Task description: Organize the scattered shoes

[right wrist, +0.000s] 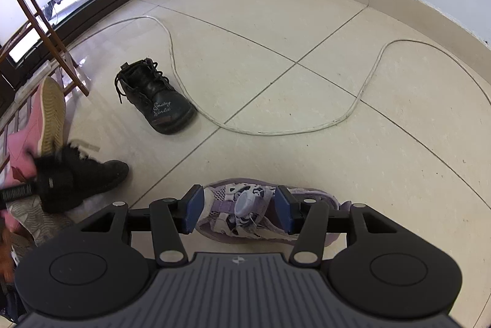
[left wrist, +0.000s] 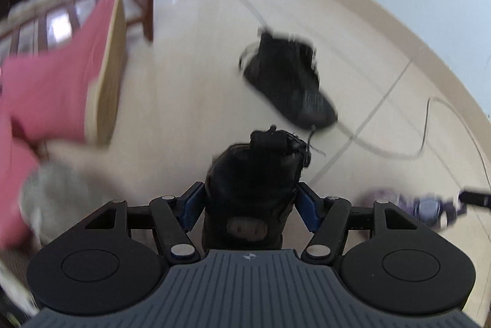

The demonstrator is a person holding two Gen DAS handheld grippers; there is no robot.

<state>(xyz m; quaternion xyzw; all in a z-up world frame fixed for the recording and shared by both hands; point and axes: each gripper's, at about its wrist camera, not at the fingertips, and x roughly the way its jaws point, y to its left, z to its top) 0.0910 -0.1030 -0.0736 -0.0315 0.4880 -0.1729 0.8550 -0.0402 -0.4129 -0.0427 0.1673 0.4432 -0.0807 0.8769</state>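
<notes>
Between the left gripper (left wrist: 250,206) pads, a matte black boot (left wrist: 254,174).

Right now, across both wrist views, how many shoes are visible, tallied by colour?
Black boots: 2, one between the left gripper's fingers, one on the floor.
Purple sneakers: 1, between the right gripper's fingers.
Pink shoes: 1, sole showing, at the left edge.
Total: 4 shoes.
</notes>
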